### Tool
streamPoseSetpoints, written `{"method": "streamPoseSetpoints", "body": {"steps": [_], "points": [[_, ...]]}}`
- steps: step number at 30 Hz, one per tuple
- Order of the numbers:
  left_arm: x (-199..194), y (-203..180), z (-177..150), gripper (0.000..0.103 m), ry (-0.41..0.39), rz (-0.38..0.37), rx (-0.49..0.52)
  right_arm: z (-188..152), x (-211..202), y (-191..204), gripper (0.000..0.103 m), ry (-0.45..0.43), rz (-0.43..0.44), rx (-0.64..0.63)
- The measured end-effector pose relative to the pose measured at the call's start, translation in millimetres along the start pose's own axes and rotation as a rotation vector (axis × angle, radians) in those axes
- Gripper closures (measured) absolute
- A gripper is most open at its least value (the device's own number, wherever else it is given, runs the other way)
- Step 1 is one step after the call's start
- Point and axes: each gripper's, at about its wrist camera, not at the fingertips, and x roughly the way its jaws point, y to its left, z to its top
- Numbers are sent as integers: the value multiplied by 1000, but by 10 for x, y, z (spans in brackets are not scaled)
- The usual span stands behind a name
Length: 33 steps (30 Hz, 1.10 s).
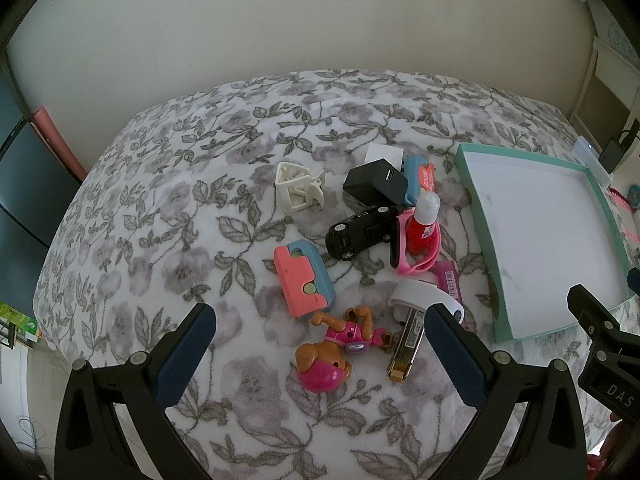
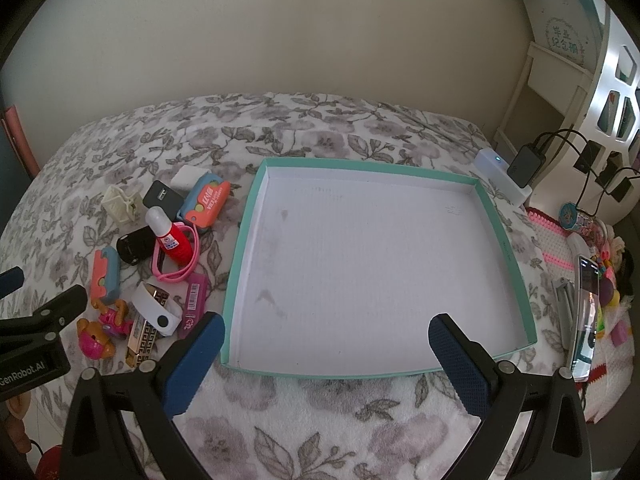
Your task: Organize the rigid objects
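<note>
Toys and small rigid items lie heaped on the bed beside the empty teal tray (image 2: 250, 216), both tools (image 1: 320, 344) (image 2: 326, 354) wide open, holding nothing. Soft bedding could let the upright red bottle (image 1: 423, 222) topple if its pink band (image 1: 400, 248) snags; the gold clip (image 1: 408, 344), tucked under its neighbour, may slip.

Soft even daylight, faint shadows, sharp centre, heavy fisheye-edge vignette.

A shallow teal cardboard tray with a white floor (image 2: 505, 236) lay on the floral bedspread (image 2: 320, 416), small toys heaped just beside its left wall; the right gripper (image 2: 326, 356) hovered with fingers (image 2: 196, 364) spread.
</note>
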Motion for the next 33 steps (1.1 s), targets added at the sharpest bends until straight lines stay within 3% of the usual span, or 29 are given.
{"method": "streamPoseSetpoints", "body": {"steps": [21,26,28,33], "points": [[-4,-16,21,0,3,2,1,-3,13,3,0,6,0,2],[39,39,23,0,24,-35,-25,-10,-9,7,0,-4,0,-1],[50,127,48,0,31,-55,-51,10,-35,25,0,2,27,-5],[82,296,72,0,36,7,-65,177,-105,156,0,14,102,-16]]}}
